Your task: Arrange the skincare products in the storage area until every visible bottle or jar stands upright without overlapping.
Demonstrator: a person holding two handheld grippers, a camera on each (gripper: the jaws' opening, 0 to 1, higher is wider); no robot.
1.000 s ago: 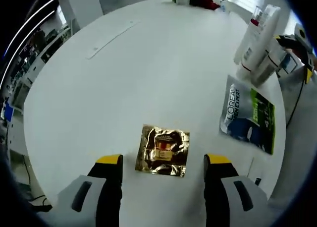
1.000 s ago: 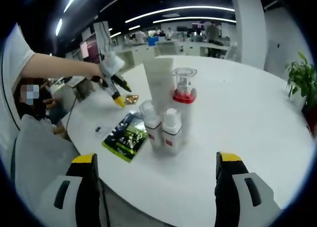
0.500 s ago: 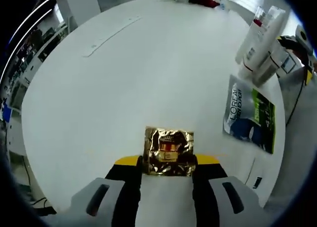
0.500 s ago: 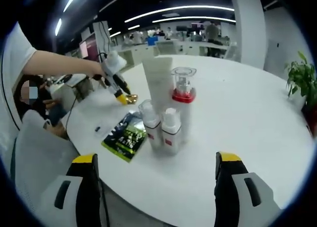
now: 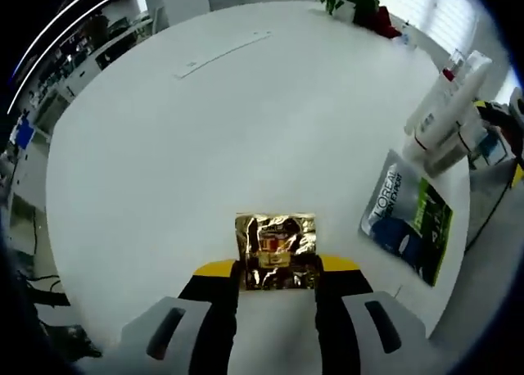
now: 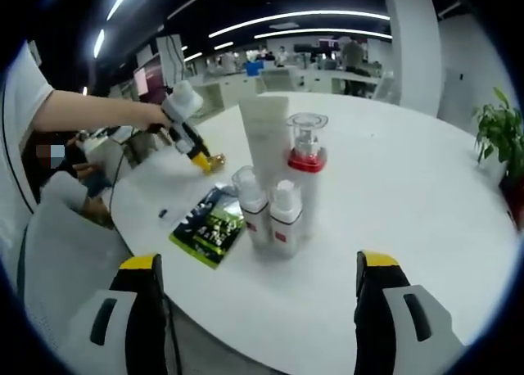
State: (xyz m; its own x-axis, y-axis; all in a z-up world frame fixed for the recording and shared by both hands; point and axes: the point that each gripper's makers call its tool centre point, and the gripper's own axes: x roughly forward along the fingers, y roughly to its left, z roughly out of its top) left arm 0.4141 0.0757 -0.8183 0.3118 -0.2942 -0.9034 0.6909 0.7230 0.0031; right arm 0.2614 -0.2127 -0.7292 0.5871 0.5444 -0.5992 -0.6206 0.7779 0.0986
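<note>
My left gripper (image 5: 276,270) is shut on a crinkled gold foil sachet (image 5: 275,246), held just above the white round table (image 5: 246,121). In the right gripper view the left gripper (image 6: 203,160) shows at the far left of the table with the gold sachet at its tip. A cluster of upright products stands mid-table: a tall white tube (image 6: 265,139), a clear bottle with a red collar (image 6: 306,166) and two small white bottles (image 6: 262,207). A L'Oreal sachet (image 5: 407,214) in grey, blue and green lies flat beside them. My right gripper (image 6: 255,309) is open, short of the cluster.
A potted plant (image 6: 499,137) stands at the table's far right edge. A long flat white strip (image 5: 223,54) lies on the far side of the table. A person's arm (image 6: 90,113) reaches in from the left. Office desks lie beyond.
The left gripper went from open around the gold sachet to shut on it, and has lifted it a little. The right gripper has not moved.
</note>
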